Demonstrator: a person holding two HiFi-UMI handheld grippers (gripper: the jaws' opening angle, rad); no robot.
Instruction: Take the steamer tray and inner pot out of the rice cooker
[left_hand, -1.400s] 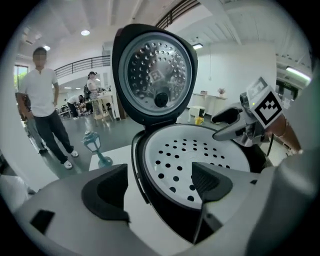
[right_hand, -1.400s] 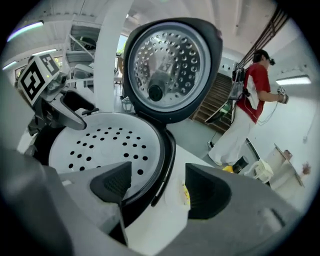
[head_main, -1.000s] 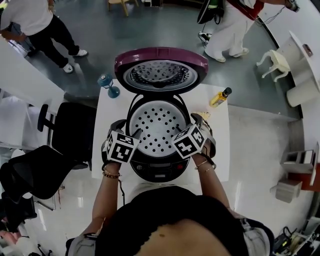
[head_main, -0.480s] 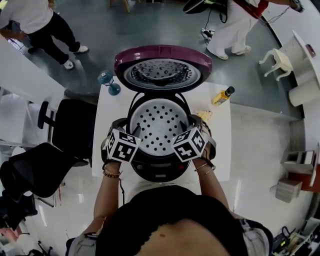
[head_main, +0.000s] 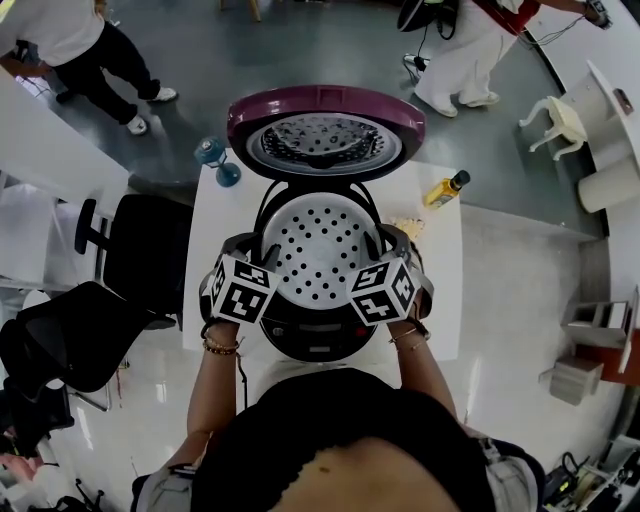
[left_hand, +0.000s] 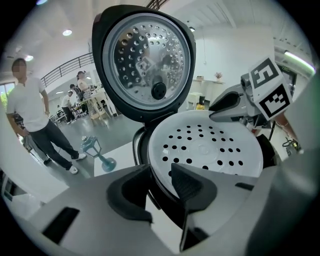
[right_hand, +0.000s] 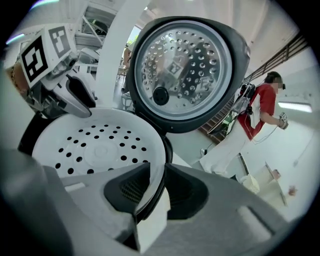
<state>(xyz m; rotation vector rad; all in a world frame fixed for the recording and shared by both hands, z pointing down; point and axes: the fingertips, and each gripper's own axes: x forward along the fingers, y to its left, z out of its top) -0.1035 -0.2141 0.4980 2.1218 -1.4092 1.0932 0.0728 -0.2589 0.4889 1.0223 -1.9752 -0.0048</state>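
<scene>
Gripping opposite rims of the steamer tray (head_main: 318, 240) with left claw (left_hand: 159, 172) and right claw (right_hand: 157, 172) just closed on it, seated in the open rice cooker (head_main: 318, 340) on the worktop (head_main: 442, 320) — could tip it out of these shallow grips by lifting one side faster.

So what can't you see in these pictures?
- The inner pot: hidden in every view, under the steamer tray.
- The rice cooker front panel: head view, too small to read.
- The yellow bottle label: head view, too small to read.
- The left tool: its jaws have just been closing around the tray's rim. The left gripper view doesn't show whether both pads press on it.
</scene>
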